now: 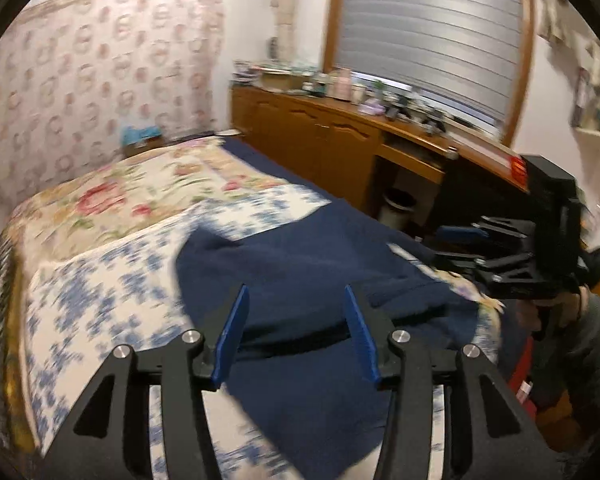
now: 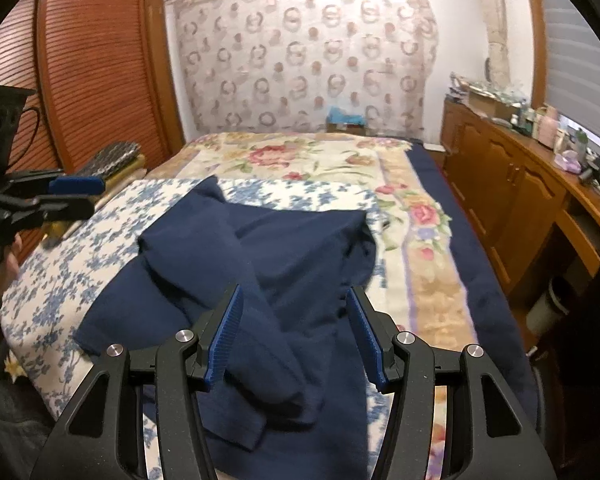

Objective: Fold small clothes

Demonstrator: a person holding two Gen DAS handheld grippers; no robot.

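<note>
A navy blue garment (image 2: pixel 268 264) lies crumpled on a blue-and-white floral cloth (image 2: pixel 60 280) on the bed; it also shows in the left wrist view (image 1: pixel 300 276). My right gripper (image 2: pixel 294 300) is open and empty just above the garment's near part. My left gripper (image 1: pixel 296 300) is open and empty above the garment's near edge. In the right wrist view the left gripper (image 2: pixel 76 196) is at the far left, over the bed's left side. In the left wrist view the right gripper (image 1: pixel 464 240) is at the right, over the bed's right edge.
A rose-patterned bedspread (image 2: pixel 300 156) covers the far half of the bed. A wooden dresser and desk (image 2: pixel 512 176) with clutter run along the right wall. A bin (image 1: pixel 398 204) stands under the desk. A louvred wooden door (image 2: pixel 84 64) is at the left.
</note>
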